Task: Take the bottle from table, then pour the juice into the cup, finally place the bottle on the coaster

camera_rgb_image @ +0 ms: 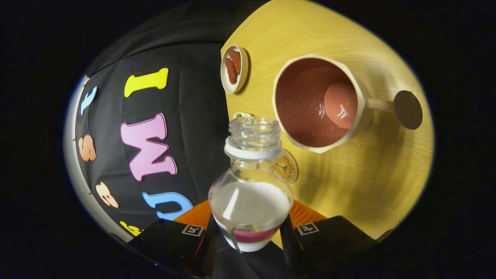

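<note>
Pale wooden counter [368, 186] tilts behind a held, uncapped bottle.
Bottle [252, 186] sits pinched between the tool [250, 232] fingers, its mouth just short of the cup [317, 102], with the coaster [287, 166] showing past its shoulder; pouring from here would likely spill juice before the rim.

Dim overall, warmly lit on the surface [348, 182]; glare streaks on the bottle [251, 193], soft shadow beside the cup [319, 102], strong fisheye bending toward edges.
</note>
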### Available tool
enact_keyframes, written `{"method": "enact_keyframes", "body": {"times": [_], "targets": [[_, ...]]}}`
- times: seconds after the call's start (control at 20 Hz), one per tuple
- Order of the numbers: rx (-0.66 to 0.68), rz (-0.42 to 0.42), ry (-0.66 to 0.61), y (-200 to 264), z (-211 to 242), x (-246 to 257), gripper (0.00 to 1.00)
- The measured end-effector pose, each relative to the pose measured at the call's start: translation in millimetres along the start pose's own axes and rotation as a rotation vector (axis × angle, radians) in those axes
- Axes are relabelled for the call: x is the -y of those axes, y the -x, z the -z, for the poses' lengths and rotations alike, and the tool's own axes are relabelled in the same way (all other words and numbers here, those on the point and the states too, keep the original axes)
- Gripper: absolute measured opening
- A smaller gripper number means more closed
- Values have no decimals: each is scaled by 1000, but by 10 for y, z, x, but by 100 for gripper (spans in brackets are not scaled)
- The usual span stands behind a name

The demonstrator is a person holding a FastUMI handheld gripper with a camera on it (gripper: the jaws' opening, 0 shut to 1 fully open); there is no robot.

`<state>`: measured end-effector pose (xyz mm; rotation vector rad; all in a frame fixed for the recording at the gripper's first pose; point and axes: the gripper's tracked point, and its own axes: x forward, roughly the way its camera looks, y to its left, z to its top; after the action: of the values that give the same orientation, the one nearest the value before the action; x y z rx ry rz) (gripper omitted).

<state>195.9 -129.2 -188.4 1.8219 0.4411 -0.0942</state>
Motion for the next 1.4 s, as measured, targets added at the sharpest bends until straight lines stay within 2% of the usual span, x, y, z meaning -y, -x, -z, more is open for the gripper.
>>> {"method": "enact_keyframes", "body": {"times": [0.55, 1.4], "targets": [[3, -34, -234, -45, -117, -101, 71], [-13, -46, -430, -26, -86, -223, 71]]}}
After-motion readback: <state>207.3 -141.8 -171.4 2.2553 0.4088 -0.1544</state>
